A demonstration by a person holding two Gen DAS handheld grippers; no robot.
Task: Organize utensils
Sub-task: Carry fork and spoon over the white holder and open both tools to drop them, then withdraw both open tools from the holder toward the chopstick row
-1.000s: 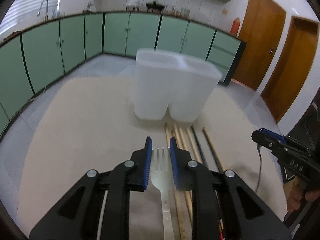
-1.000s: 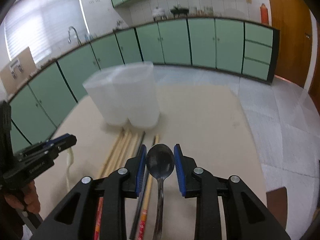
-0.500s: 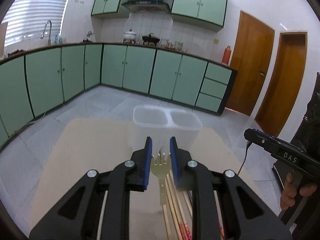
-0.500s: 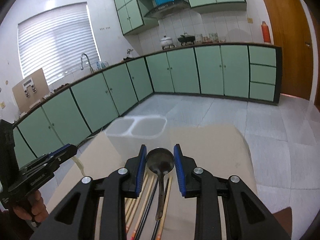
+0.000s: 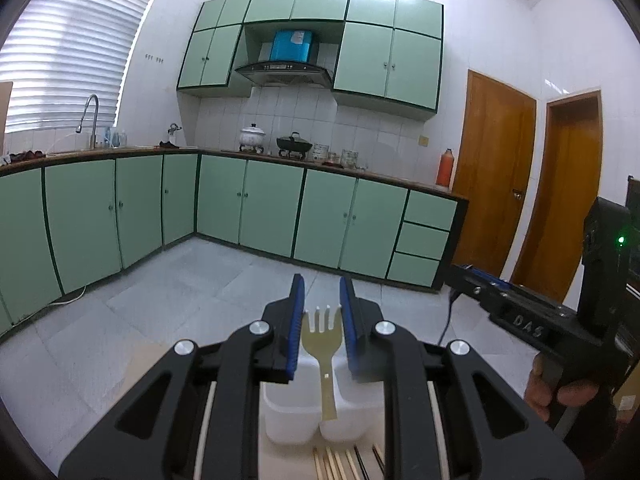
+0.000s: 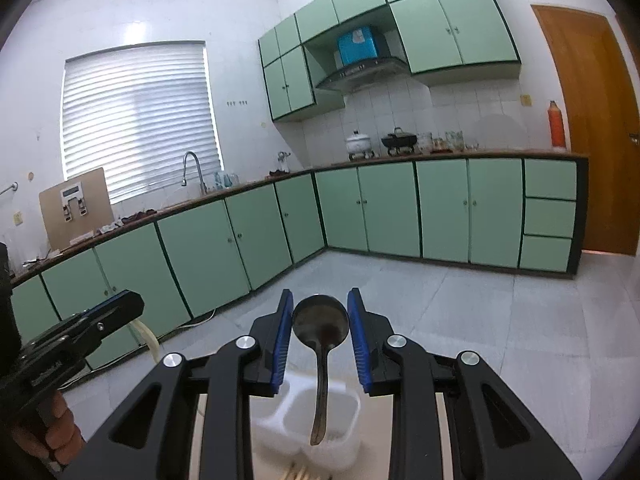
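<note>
Pointing away, fork [image 5: 322,330] and spoon [image 6: 320,322] hang handle-down in tongs.

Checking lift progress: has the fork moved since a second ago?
Yes. The fork, clamped in the left gripper, rose from the table to above the white holder.

My left claw [image 5: 322,322] pinches a pale plastic fork [image 5: 322,340] by the head, tines up, handle hanging down at lower centre of the left view. My right claw [image 6: 320,322] clamps a dark metal spoon [image 6: 320,324] by the bowl, handle drooping down at lower centre of the right view. Below both: white two-compartment holder [image 5: 292,416], upright on the tabletop. Wooden and black chopsticks [image 5: 340,462] lie side by side at bottom centre, just in front of the holder.
</note>
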